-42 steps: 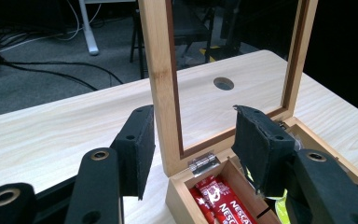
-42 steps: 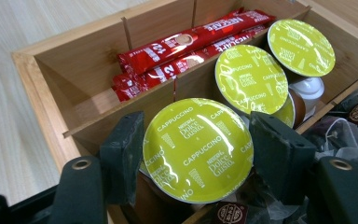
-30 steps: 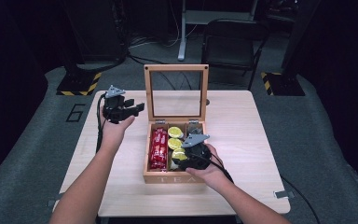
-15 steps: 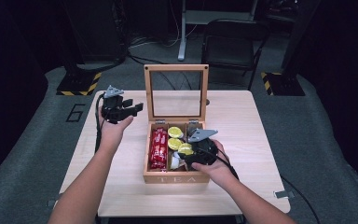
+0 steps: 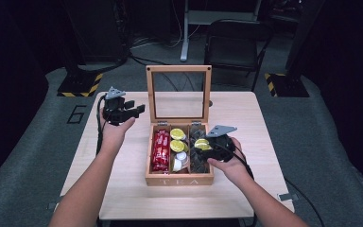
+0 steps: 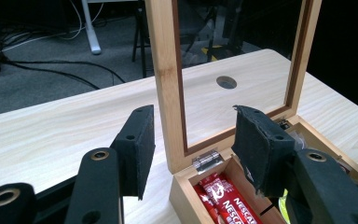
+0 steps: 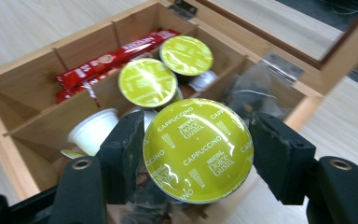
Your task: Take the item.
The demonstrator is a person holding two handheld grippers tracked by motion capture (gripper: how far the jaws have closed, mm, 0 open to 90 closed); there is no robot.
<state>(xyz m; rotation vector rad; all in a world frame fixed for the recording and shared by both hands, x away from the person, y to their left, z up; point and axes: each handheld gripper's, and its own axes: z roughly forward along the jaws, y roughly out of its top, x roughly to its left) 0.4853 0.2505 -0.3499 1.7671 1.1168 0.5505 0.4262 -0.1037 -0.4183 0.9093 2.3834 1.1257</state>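
Wooden desk w/ tea box: right tongs clamp cappuccino capsule; lift straight, keep level. Left tongs half-open, empty.

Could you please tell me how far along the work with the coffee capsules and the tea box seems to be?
Done: the tea box stands with its lid open. In hand: the right hand-held gripper holds a green-lidded cappuccino capsule above the box's right side. Left: two green capsules and white ones lie in the middle compartment. The left hand-held gripper is open, holding nothing.
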